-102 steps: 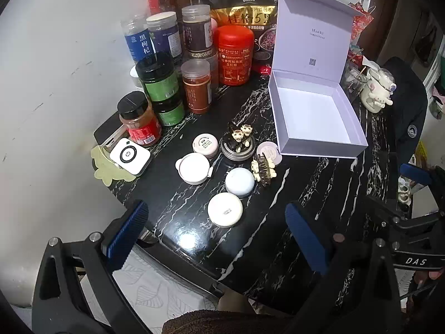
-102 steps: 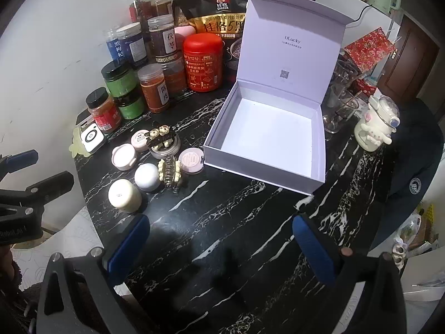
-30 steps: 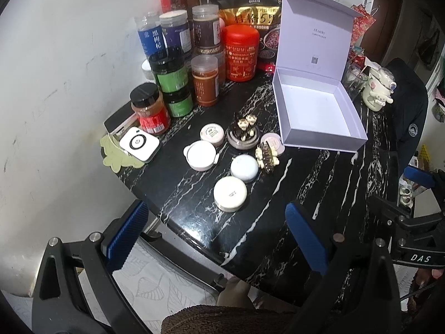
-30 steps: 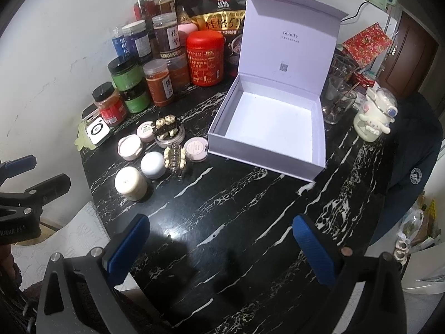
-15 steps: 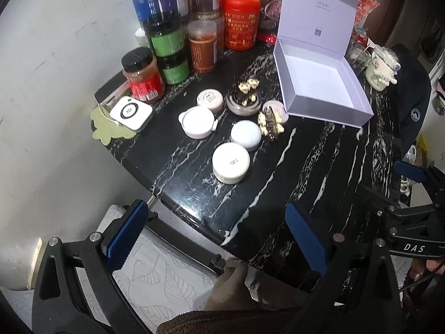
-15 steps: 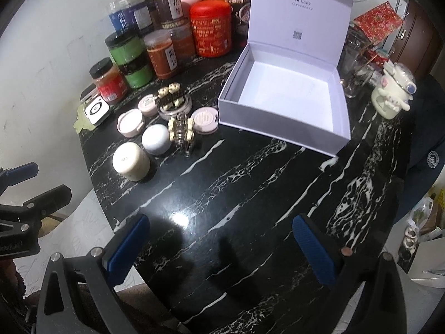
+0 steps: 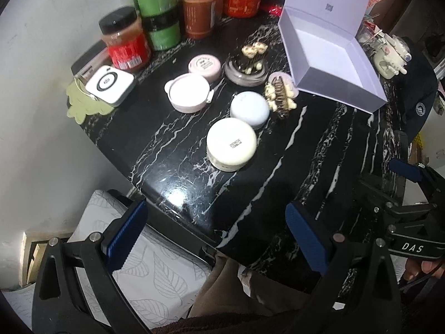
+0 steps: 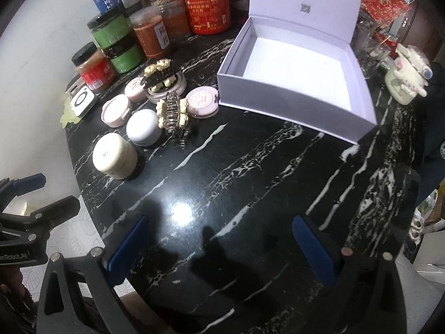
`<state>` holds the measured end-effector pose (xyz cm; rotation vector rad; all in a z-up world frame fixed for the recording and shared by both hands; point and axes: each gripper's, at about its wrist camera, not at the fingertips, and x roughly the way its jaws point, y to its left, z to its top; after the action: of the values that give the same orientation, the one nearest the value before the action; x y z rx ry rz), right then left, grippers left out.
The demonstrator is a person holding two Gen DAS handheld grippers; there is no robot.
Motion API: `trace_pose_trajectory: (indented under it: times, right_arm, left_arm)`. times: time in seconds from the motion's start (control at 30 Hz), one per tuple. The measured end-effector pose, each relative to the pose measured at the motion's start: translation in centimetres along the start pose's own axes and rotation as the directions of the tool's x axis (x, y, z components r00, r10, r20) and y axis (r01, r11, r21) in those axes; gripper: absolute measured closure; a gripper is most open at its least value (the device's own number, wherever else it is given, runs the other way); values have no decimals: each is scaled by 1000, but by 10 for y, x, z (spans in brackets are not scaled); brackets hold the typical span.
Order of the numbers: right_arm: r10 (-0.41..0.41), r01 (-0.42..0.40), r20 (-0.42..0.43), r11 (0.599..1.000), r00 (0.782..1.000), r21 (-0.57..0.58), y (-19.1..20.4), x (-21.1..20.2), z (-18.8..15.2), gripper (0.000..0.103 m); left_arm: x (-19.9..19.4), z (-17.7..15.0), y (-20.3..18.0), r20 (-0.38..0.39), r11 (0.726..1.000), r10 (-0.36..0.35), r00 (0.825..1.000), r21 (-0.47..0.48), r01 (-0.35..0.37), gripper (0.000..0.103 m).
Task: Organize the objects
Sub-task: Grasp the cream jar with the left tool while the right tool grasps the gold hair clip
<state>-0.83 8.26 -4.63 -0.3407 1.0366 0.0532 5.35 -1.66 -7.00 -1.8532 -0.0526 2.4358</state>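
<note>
1. Right gripper [image 8: 219,247] jaws wide apart, empty, over black marble surface [image 8: 250,181].
2. Open lavender box [image 8: 294,83] far right, empty.
3. Round cream jar [image 8: 114,156], hair clip [image 8: 172,112] left.

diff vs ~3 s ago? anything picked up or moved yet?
Nothing picked up. Both grippers, left and right, have closed in on the table, jaws open and empty throughout. The cream jar, hair clip and open box sit where they were.
</note>
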Motion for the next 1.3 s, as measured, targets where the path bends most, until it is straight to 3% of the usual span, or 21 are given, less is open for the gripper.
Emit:
trace_pose_trajectory:
  times: [0.4, 1.0, 1.3]
  right_arm:
    - [8, -5, -48, 998, 999, 65, 7, 35, 16, 0]
    - [3, 3, -45, 992, 999, 127, 0, 68, 44, 0]
    - [8, -3, -33, 990, 999, 143, 5, 77, 65, 1]
  left_arm:
    - [37, 12, 15, -24, 999, -34, 999, -1, 34, 3]
    - [84, 30, 9, -40, 996, -72, 997, 42, 73, 4]
    - [88, 37, 7, -7, 992, -106, 994, 69, 106, 12]
